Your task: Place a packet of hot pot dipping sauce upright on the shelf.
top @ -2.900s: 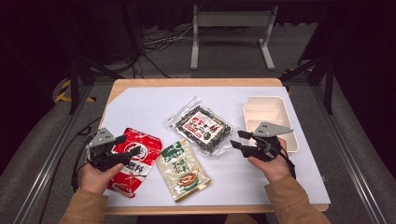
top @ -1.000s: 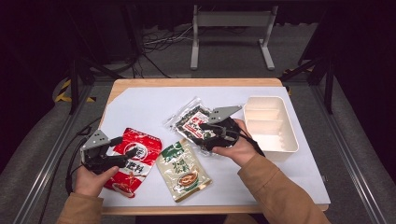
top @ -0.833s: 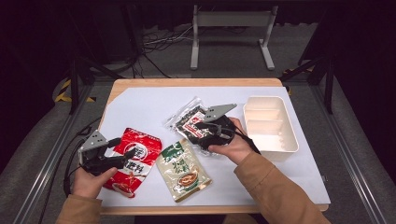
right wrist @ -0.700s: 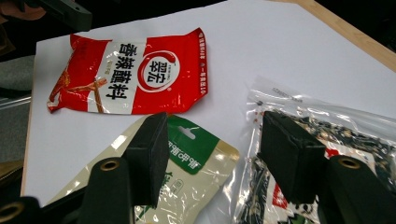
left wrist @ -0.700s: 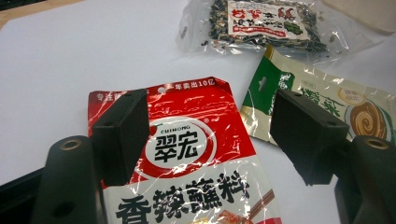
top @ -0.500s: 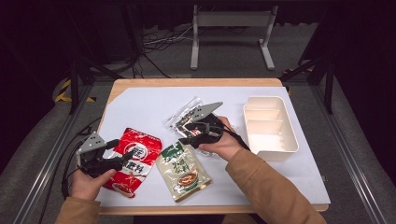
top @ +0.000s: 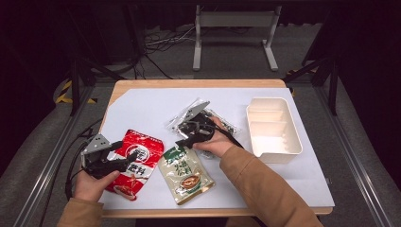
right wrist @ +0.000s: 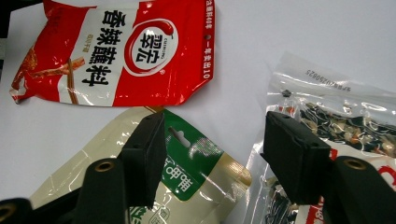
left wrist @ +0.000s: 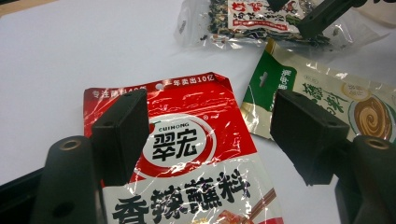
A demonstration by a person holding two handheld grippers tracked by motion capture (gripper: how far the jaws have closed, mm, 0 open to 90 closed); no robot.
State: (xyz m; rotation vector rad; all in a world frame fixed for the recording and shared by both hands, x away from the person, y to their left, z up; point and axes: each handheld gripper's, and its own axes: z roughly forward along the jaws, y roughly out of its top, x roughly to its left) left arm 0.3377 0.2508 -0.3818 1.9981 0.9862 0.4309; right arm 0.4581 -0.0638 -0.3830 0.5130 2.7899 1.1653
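Held the right gripper (right wrist: 215,126) with its jaws spread wide and gripping nothing; had just been opening them a little further, with no pad pressed on anything. Hovered it low over the white sheet (top: 142,109), jaws straddling the gap where the green-topped pouch (right wrist: 187,163) met the clear packet of dark mixed bits (right wrist: 336,121): one jaw above the pouch's green header with its hang hole, the other above the packet's near edge. Could not tell whether either pad touched the film. From the high view, placed the right gripper (top: 179,135) near the middle of the table, pointing left and toward the person, with the hand lying over the clear packet (top: 176,119) and the green-topped pouch (top: 187,172) flat just in front of it, tilted, top end toward the gripper. Kept the left gripper (left wrist: 210,107) open wide as well, empty, poised above the upper part of the red pouch (left wrist: 187,140), whose round logo sat between the two jaws. Found that left gripper (top: 125,152) at the table's left front, in the left hand, over the red pouch (top: 142,156), which lay flat just beside the green-topped one. Farther out, noted a white tray (top: 273,127) with compartments at the right side of the sheet, well apart from both grippers.
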